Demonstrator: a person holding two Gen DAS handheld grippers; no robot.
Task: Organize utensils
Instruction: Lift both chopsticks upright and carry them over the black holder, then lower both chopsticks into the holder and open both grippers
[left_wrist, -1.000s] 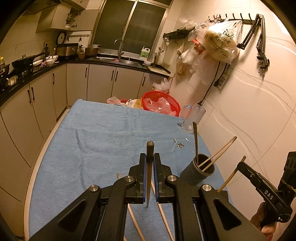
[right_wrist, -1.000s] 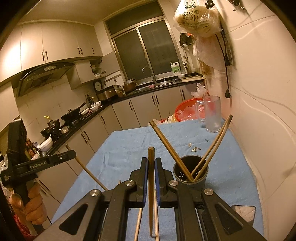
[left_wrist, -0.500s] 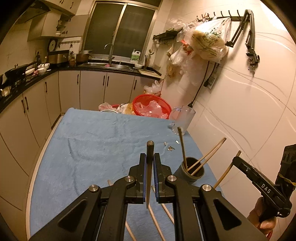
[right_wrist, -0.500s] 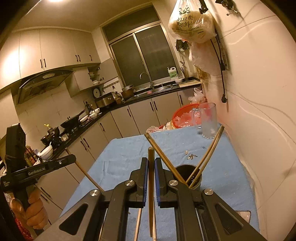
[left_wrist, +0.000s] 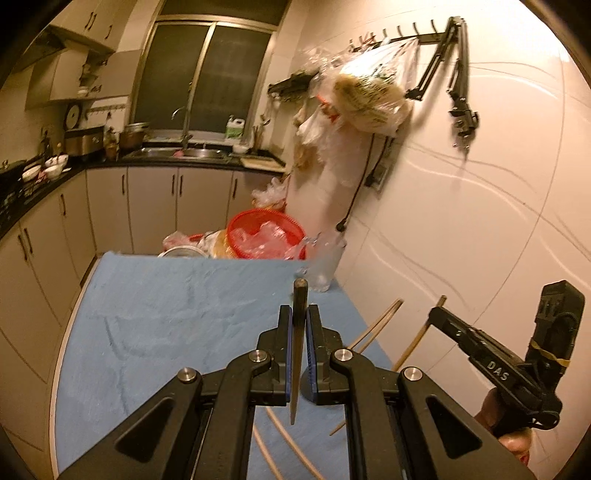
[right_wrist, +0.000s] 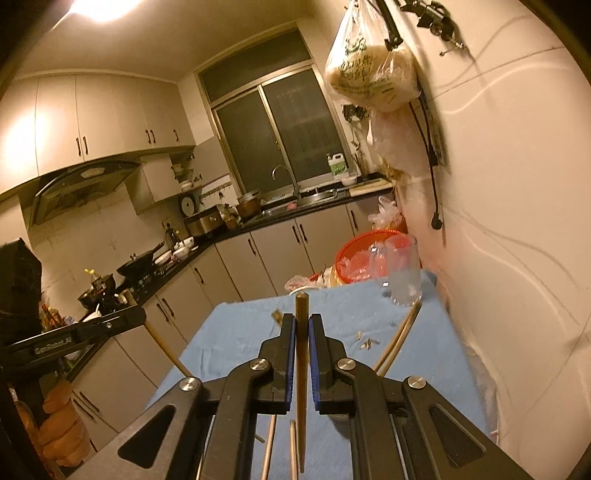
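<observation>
My left gripper (left_wrist: 298, 314) is shut on a dark chopstick (left_wrist: 297, 347) that stands upright between its pads. My right gripper (right_wrist: 302, 323) is shut on a brown chopstick (right_wrist: 301, 369), also upright. The dark utensil cup is almost wholly hidden behind the fingers; only a dark edge (left_wrist: 306, 384) shows. Two chopsticks (left_wrist: 380, 323) lean out of it to the right, also seen in the right wrist view (right_wrist: 400, 332). Loose chopsticks (left_wrist: 288, 439) lie on the blue cloth (left_wrist: 177, 317) under the grippers. The right gripper shows at the right of the left view (left_wrist: 480, 350).
A red basket (left_wrist: 266, 236) with plastic, a glass jug (left_wrist: 325, 262) and bags stand at the table's far end. The white wall runs close along the right. Small scraps (right_wrist: 365, 341) lie on the cloth. Kitchen cabinets lie left and beyond.
Both grippers have risen and tilted up with their chopsticks still held. The cup has dropped out of sight behind the fingers; more wall and ceiling show.
</observation>
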